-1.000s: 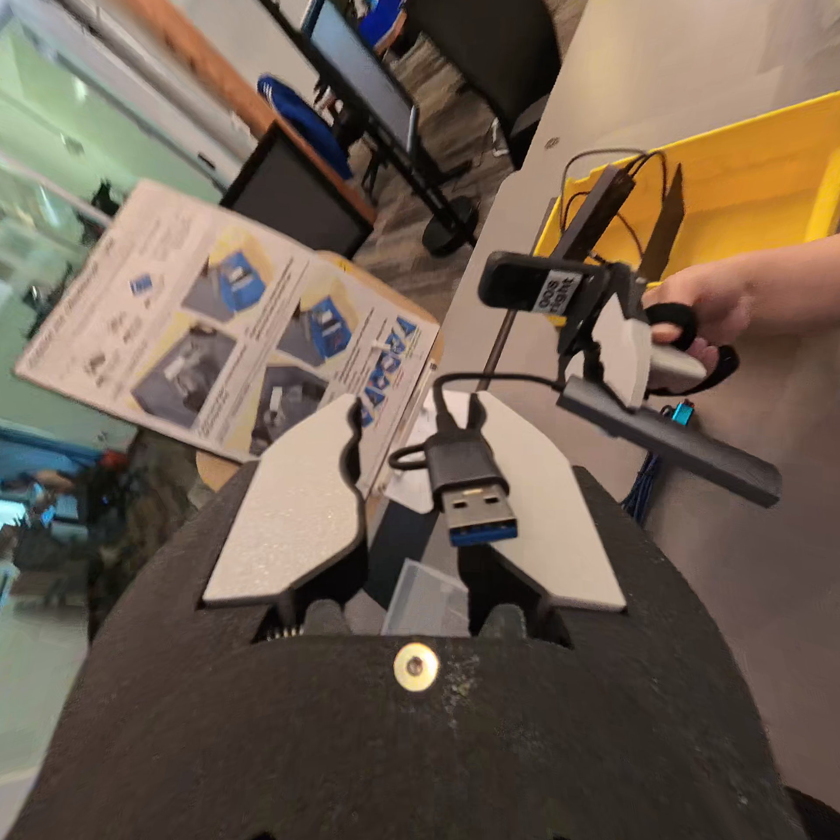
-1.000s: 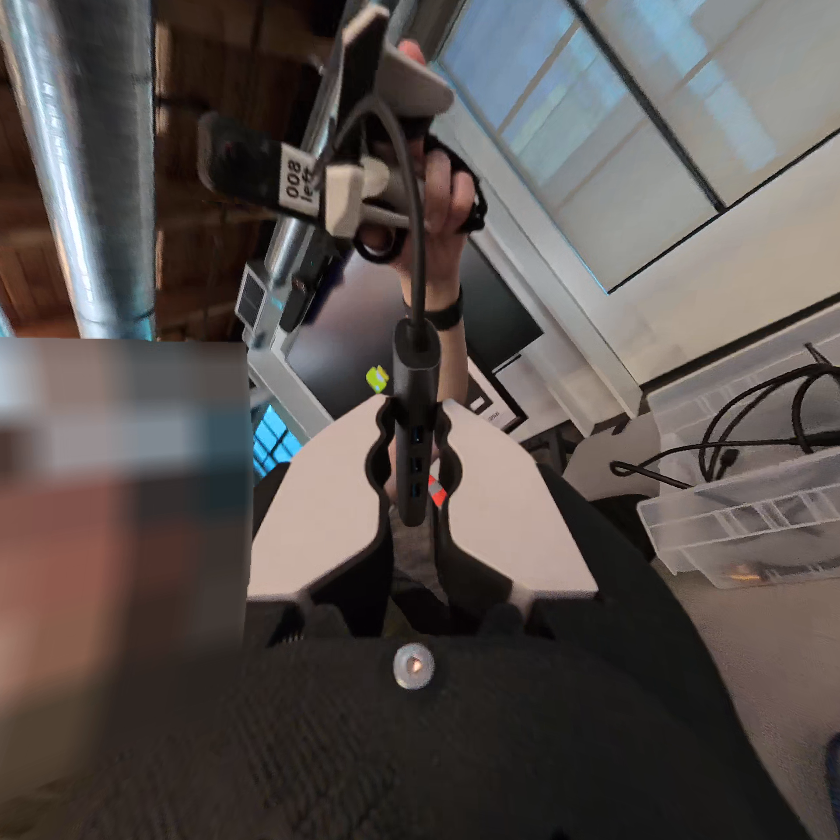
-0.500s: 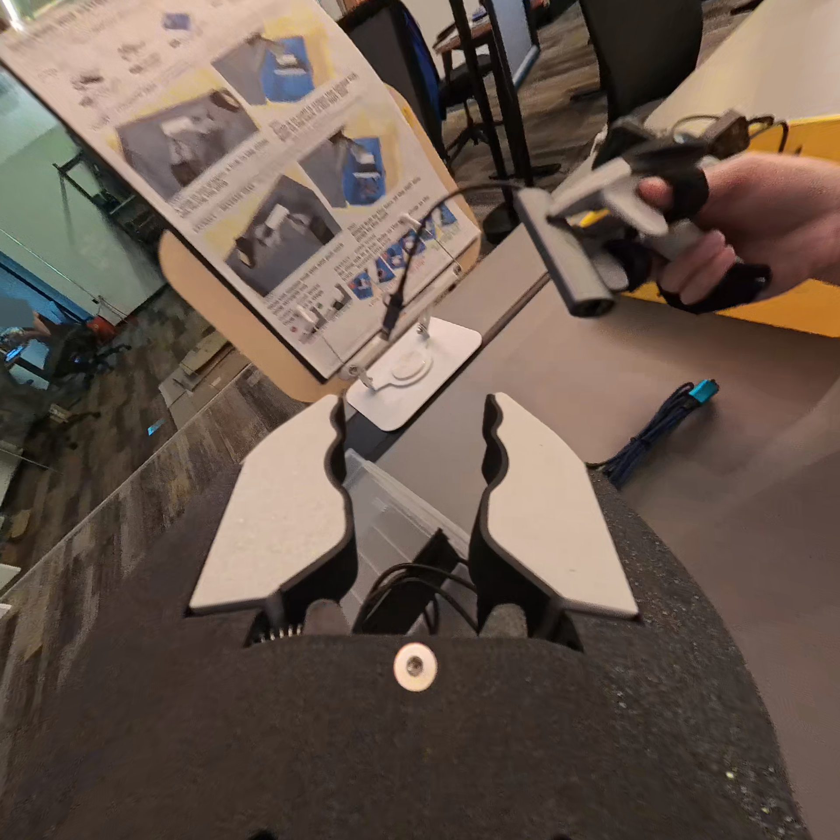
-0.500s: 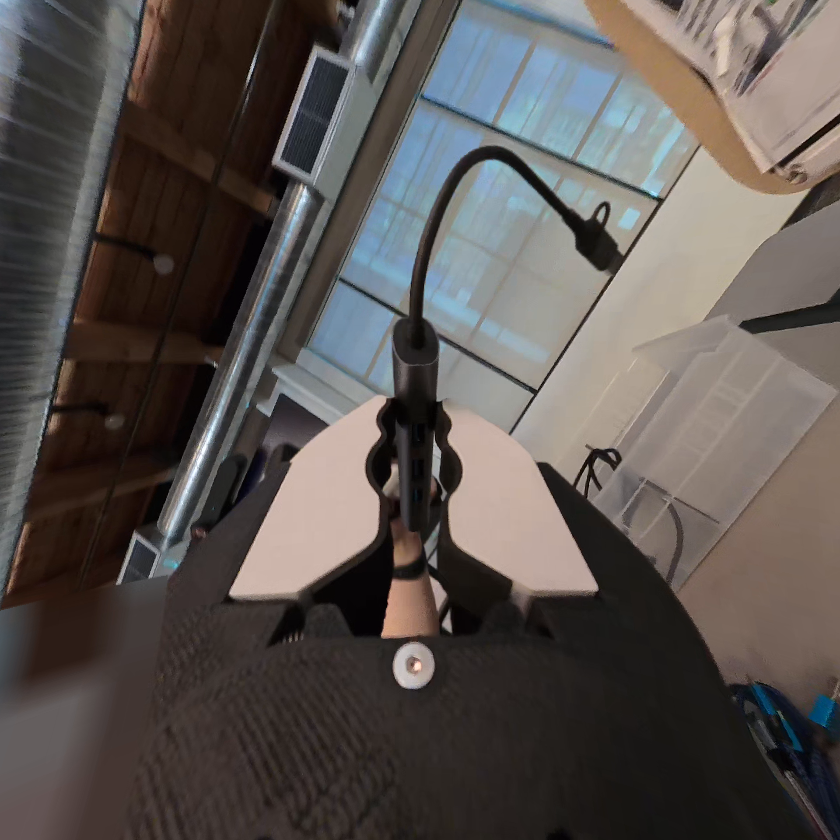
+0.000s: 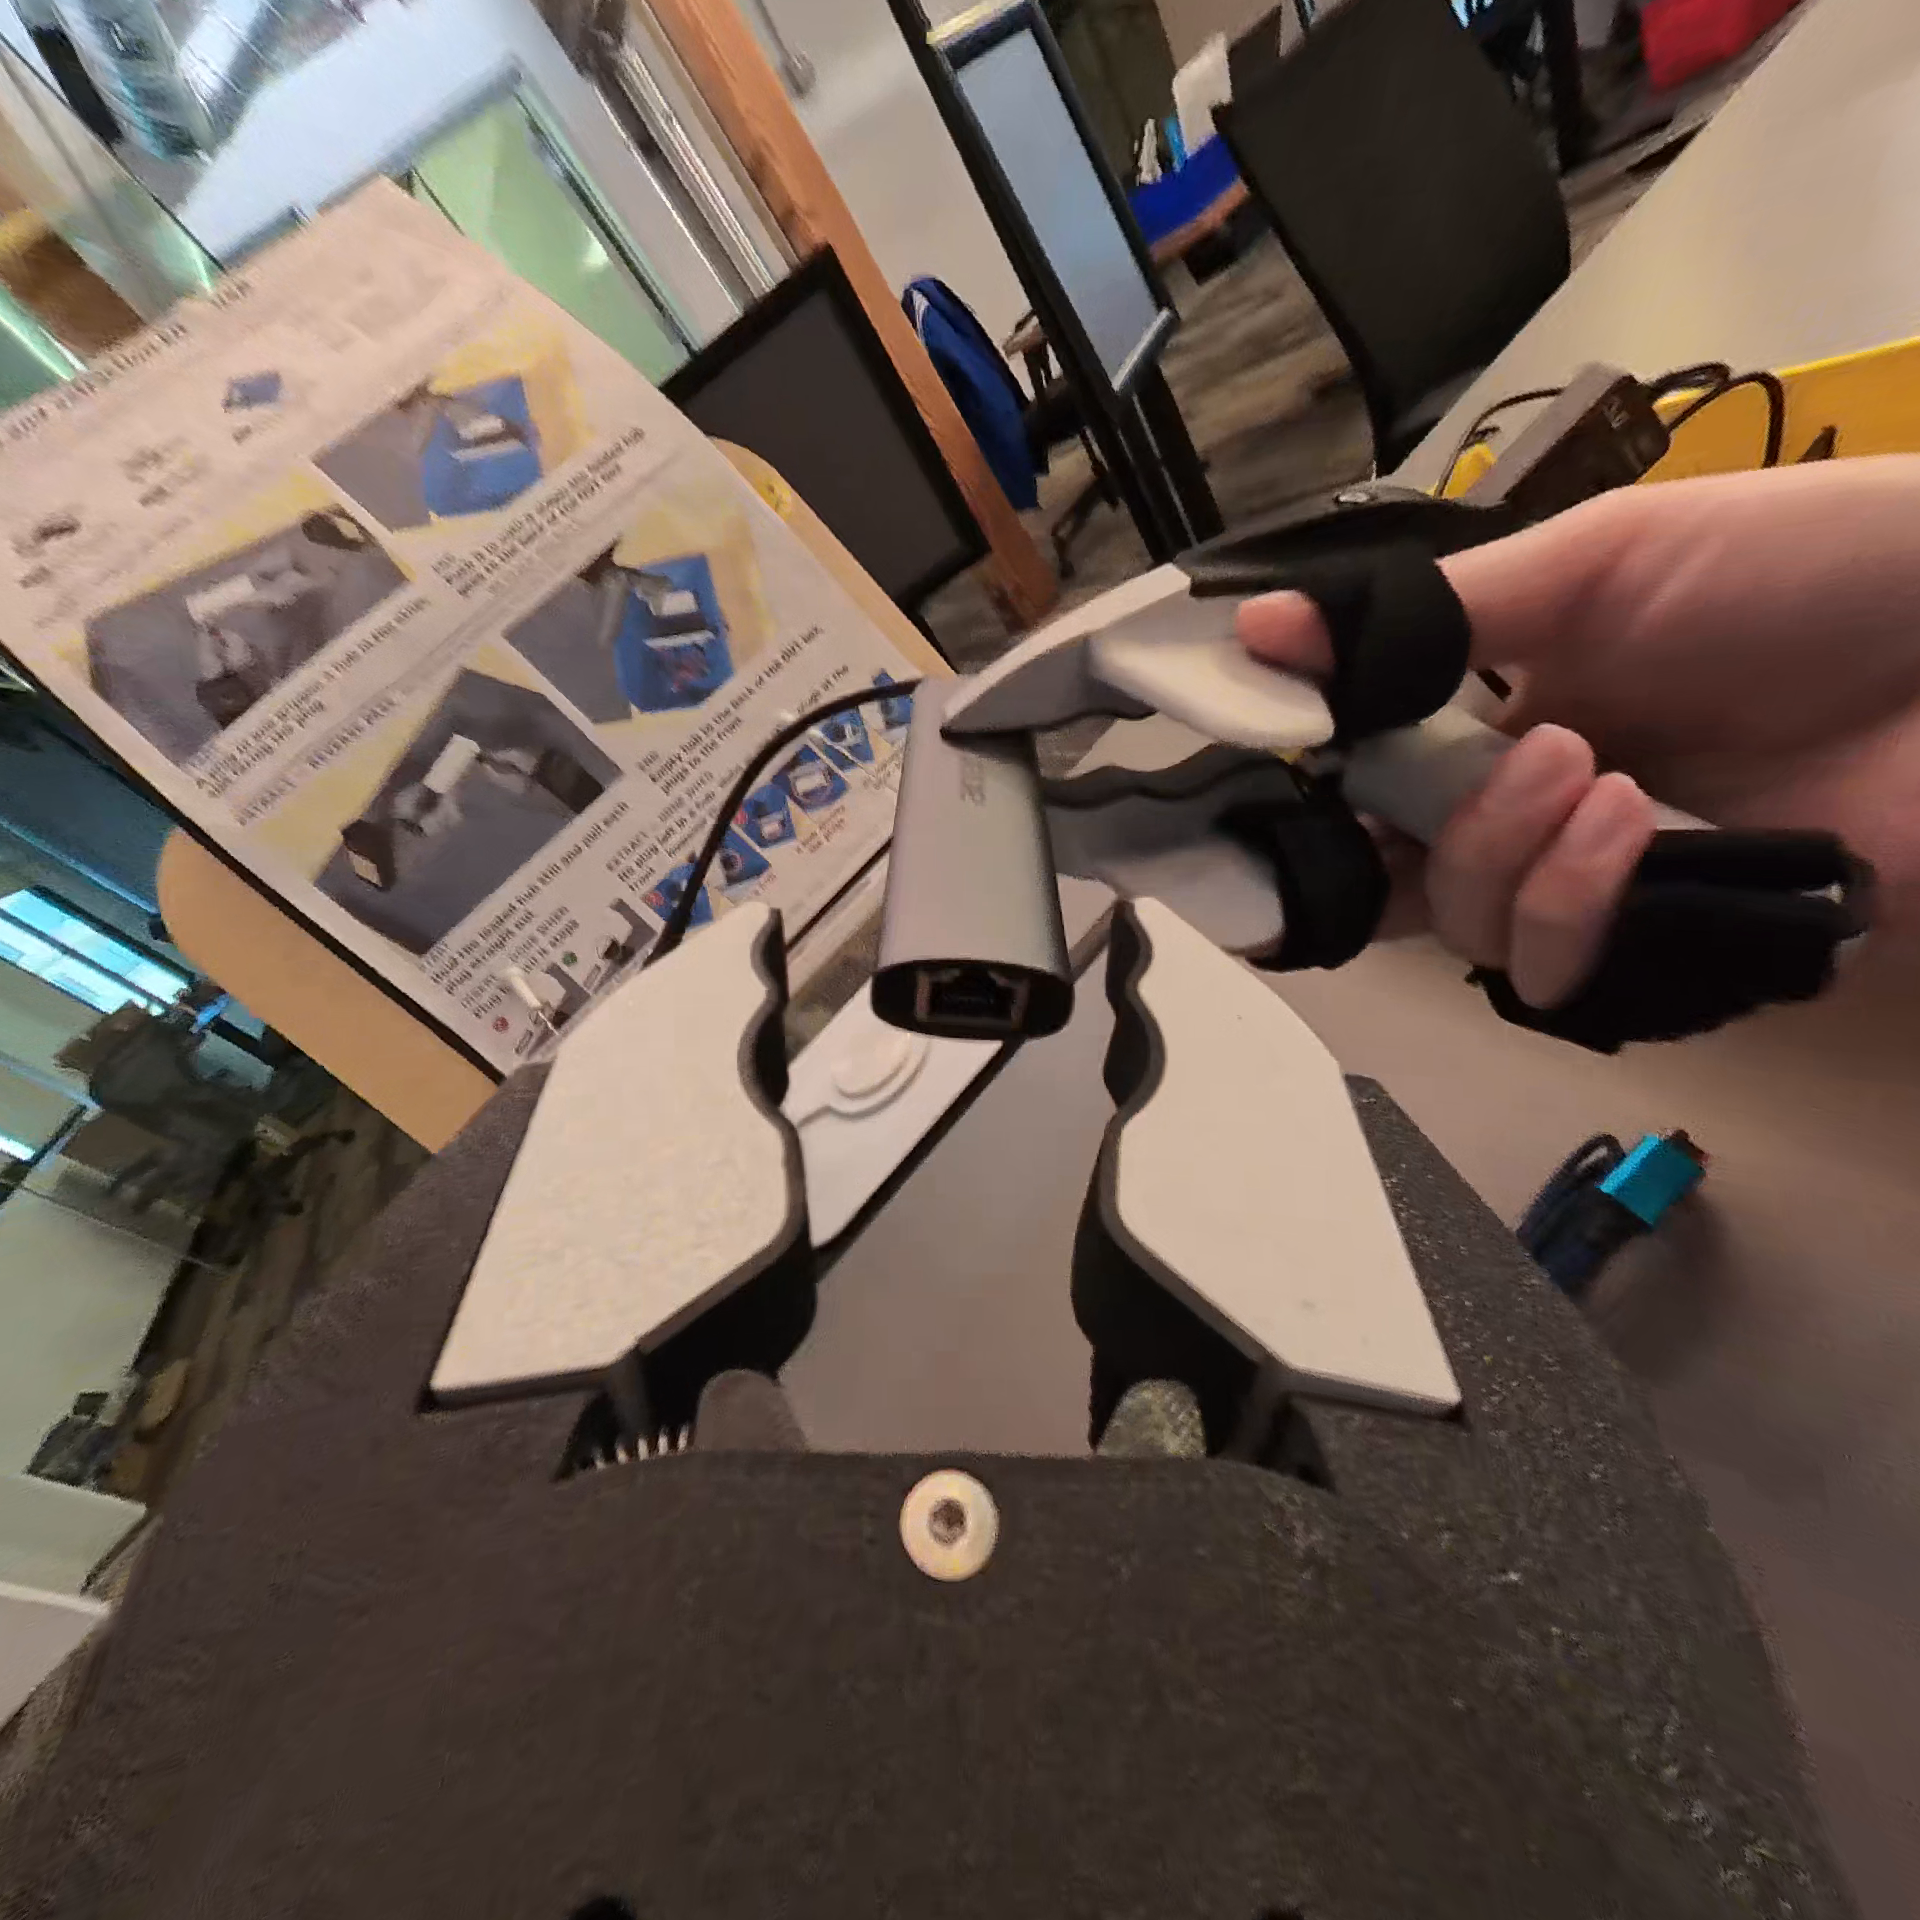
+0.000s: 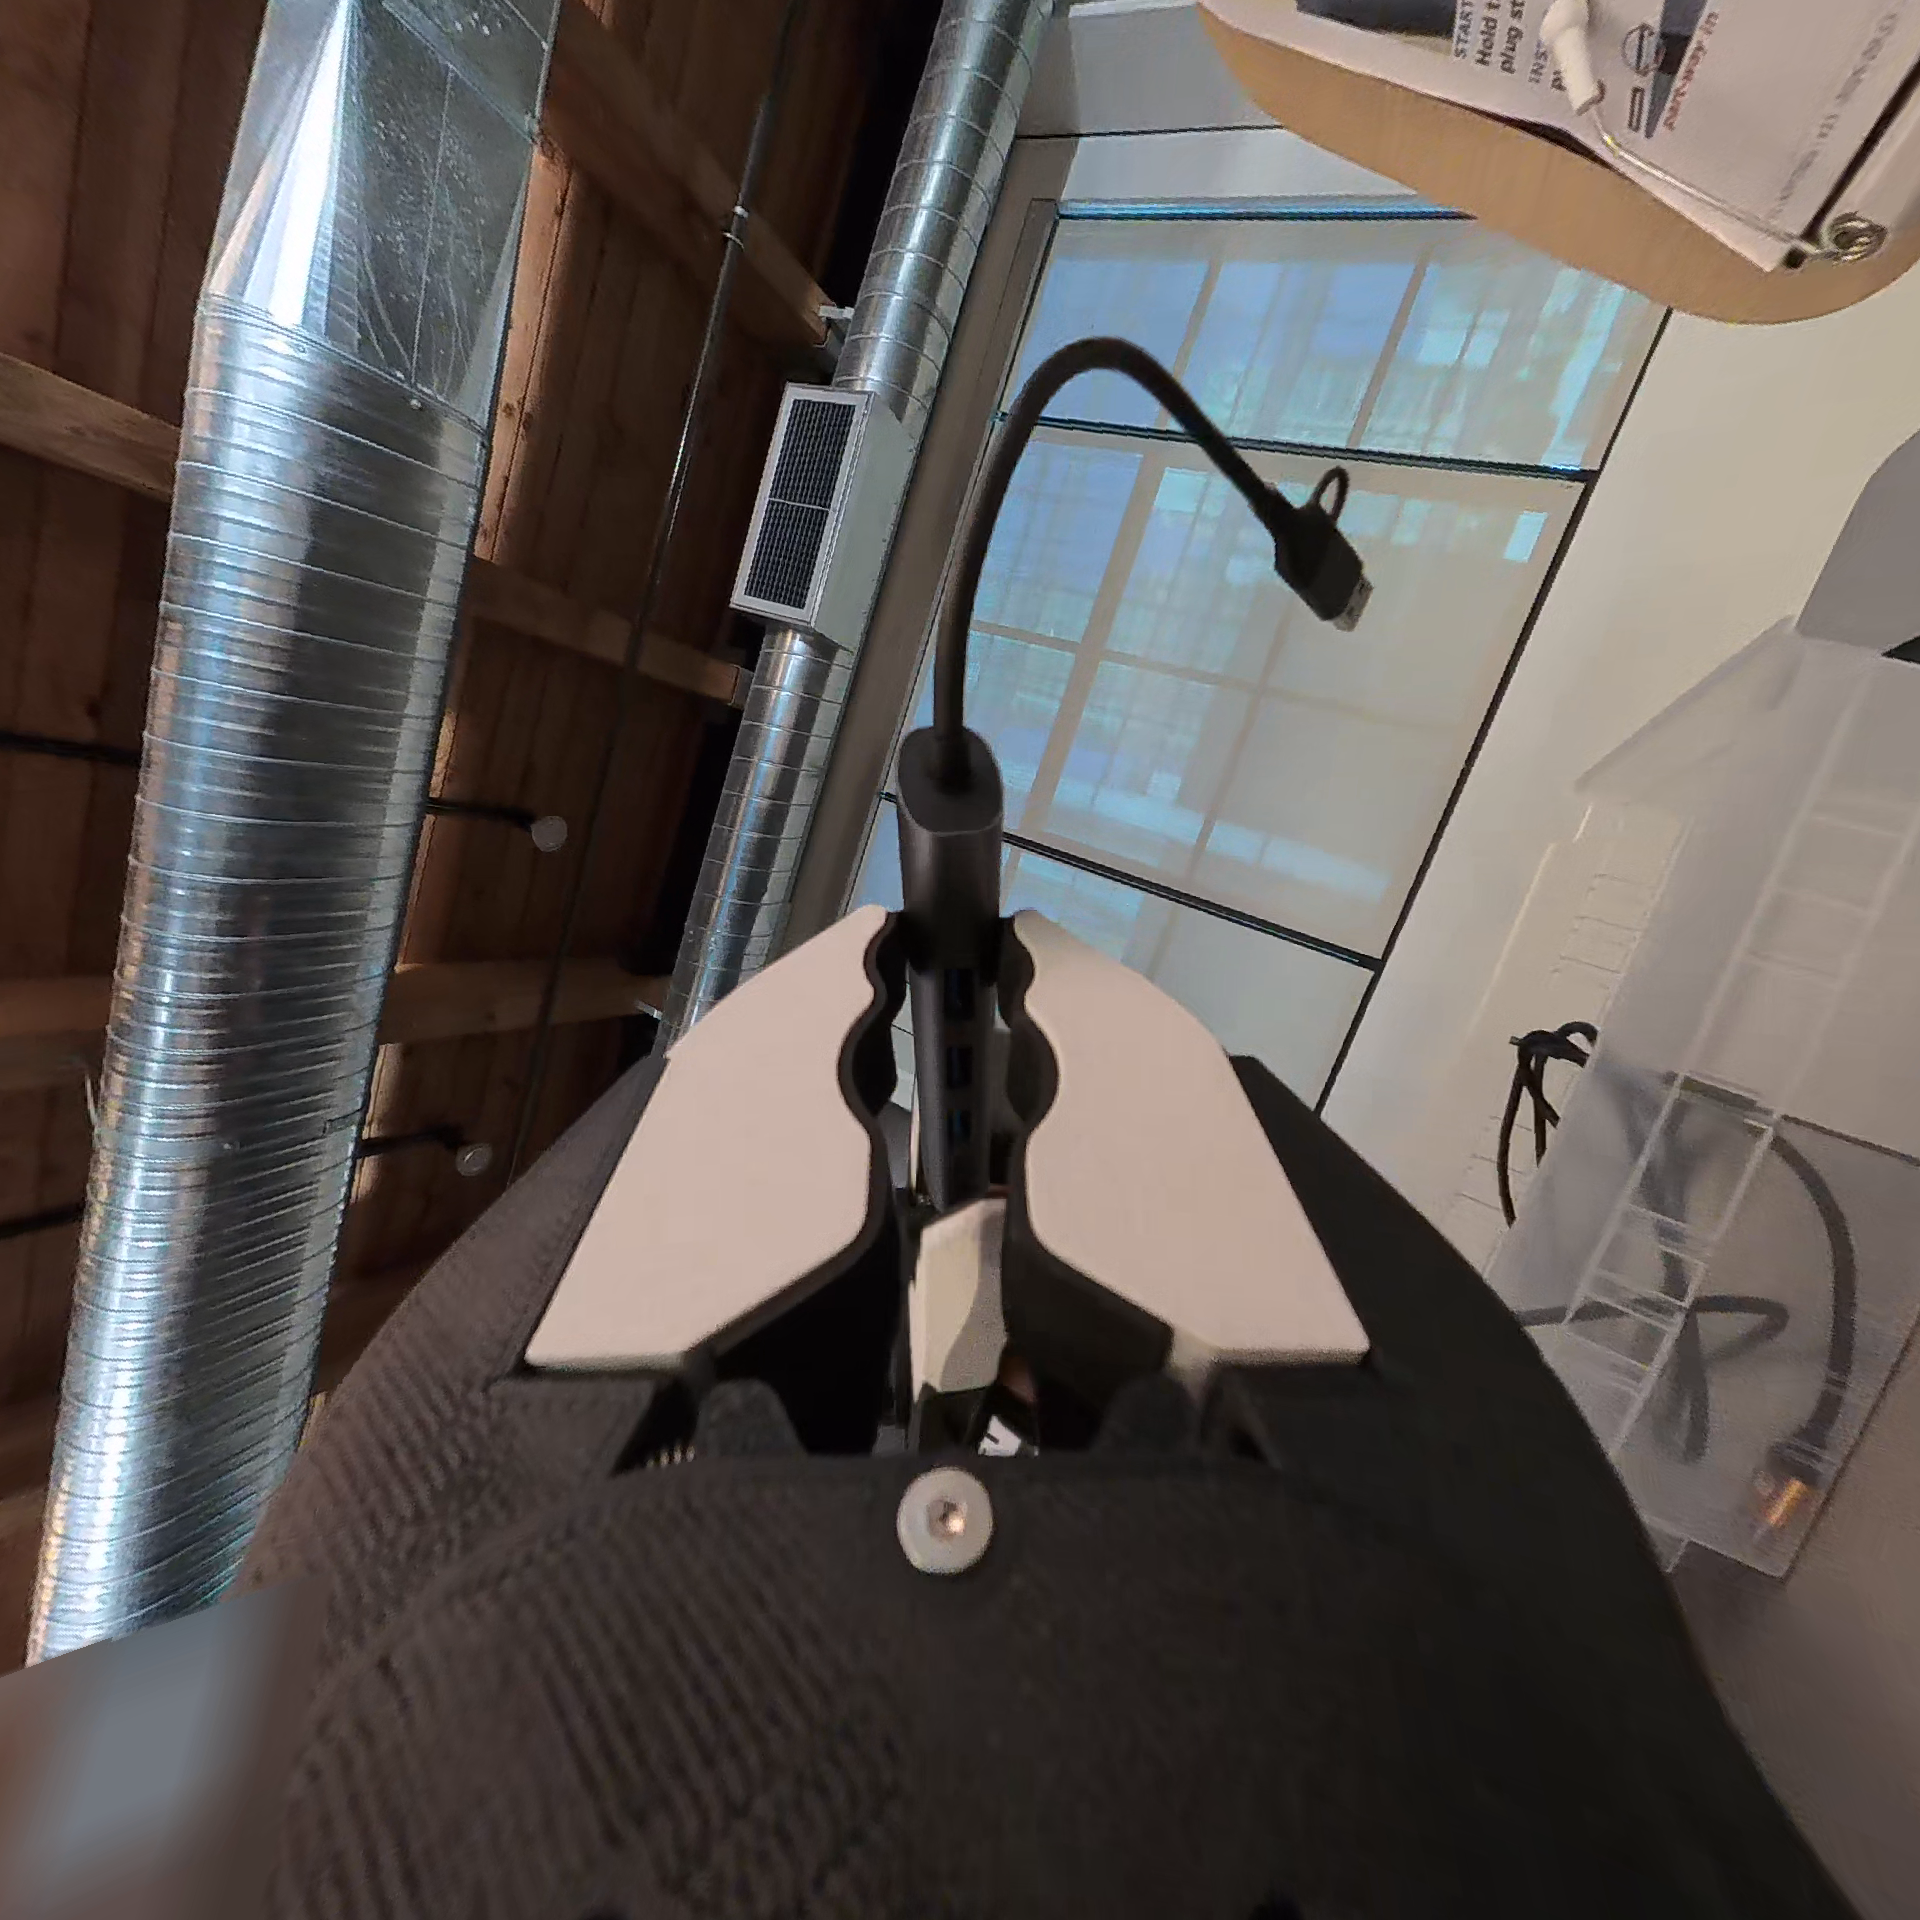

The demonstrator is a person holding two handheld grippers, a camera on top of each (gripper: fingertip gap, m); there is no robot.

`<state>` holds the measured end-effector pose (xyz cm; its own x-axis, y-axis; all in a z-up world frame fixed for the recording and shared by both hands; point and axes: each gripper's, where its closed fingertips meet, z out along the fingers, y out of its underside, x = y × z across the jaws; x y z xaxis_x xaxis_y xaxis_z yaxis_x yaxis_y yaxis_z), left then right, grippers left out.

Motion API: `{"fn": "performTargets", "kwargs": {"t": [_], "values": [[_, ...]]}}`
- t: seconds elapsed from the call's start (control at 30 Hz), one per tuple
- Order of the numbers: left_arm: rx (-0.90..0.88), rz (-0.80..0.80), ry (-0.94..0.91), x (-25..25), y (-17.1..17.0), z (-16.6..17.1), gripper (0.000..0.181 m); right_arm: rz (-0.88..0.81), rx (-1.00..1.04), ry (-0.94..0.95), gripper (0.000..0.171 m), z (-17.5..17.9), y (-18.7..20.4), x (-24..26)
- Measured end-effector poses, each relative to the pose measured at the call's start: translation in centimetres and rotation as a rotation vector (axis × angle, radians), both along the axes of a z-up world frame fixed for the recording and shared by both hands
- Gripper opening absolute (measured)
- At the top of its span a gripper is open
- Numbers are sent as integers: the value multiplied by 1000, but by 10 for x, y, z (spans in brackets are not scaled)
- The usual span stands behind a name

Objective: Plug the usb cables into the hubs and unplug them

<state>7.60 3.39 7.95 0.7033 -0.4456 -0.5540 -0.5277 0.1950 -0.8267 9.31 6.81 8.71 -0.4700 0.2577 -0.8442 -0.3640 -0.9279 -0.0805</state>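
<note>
Two grippers meet over a grey desk point(image 5: 1714, 1403), with only one of them holding anything. Nearest the lens in the left wrist view, the left gripper point(image 5: 940, 971) has its jaws spread wide and empty, the end of a dark grey hub point(image 5: 966, 883) hanging in the air just between and beyond its fingertips, its end socket facing the camera. That hub is clamped from the side by the right gripper point(image 5: 1049, 748), worked by a person's hand point(image 5: 1579, 717) in black finger loops. The right wrist view shows the grip plainly: the jaws of the right gripper point(image 6: 951, 920) are closed on the hub point(image 6: 951, 997) partway along its body, a row of blue ports visible between the fingers and all of them unoccupied. The hub's own short lead point(image 6: 987, 520) arcs up and ends in a free plug point(image 6: 1325, 577), connected to nothing.

Beyond, a blue cable point(image 5: 1605, 1205) lies coiled on the desk well apart from both tools. Farther back stand an instruction board point(image 5: 436, 665), a clear plastic organiser point(image 6: 1714, 1143) with dark cables inside, and a yellow bin point(image 5: 1849, 405) holding more.

As pictured, nothing is plugged into this hub; a cable has yet to be picked up, inserted and pulled out again.
</note>
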Motion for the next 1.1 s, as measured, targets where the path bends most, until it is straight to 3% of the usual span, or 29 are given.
{"fn": "performTargets", "kwargs": {"t": [0.27,0.5,0.8,0.93,1.1], "values": [[96,-94,-41,15,5,6,44,7,-36,38,16,3,-2,1],[133,-97,31,13,7,-1,37,55,-48,16,16,-5,-7,-12],[133,-86,43,2,8,-10,37,48,-13,-19,16,-9,-12,-18],[116,-108,-39,0,3,-1,37,42,105,-32,16,3,-20,-20],[54,-180,-200,-8,-9,21,37,7,402,-146,20,20,-36,-23]]}}
